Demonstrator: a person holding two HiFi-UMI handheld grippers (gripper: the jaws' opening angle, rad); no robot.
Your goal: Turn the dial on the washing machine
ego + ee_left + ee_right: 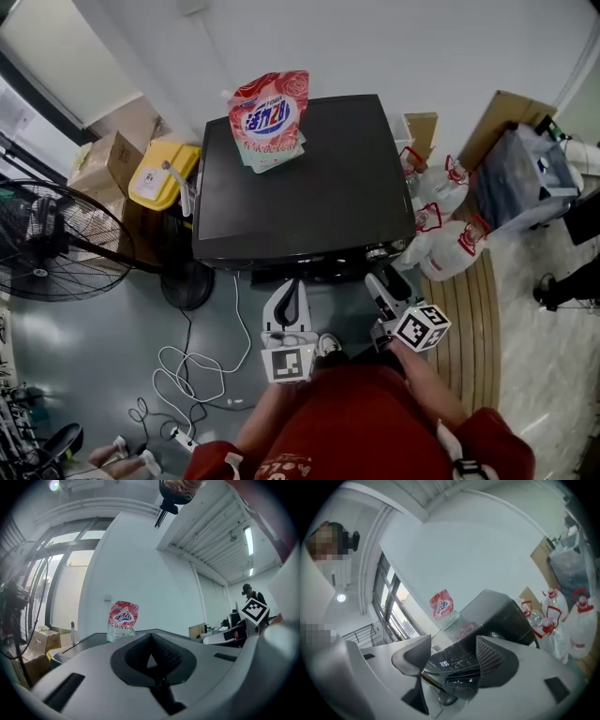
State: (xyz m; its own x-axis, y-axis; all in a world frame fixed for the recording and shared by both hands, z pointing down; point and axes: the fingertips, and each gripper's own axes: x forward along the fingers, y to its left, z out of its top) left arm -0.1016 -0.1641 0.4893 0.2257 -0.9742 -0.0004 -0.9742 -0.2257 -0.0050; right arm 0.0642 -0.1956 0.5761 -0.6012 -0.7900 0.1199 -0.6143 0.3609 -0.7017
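The black washing machine [309,183] stands in front of me, seen from above, with a red detergent pouch [269,117] upright on its lid. Its silver dial [377,253] sits at the front right corner of the control strip. My right gripper [381,281] hovers just below that dial, open and empty. In the right gripper view the lit control panel [450,660] shows between the spread jaws of the right gripper [453,641], and the dial [493,633] peeks over the right pad. My left gripper [292,292] hangs before the machine's front, shut on nothing, its pads [161,653] touching.
A black floor fan [42,244], cardboard boxes [108,159] and a yellow bin [161,173] crowd the machine's left. Large water bottles [450,248] and a bagged load [520,178] stand to its right. White cables [187,375] lie on the floor at lower left.
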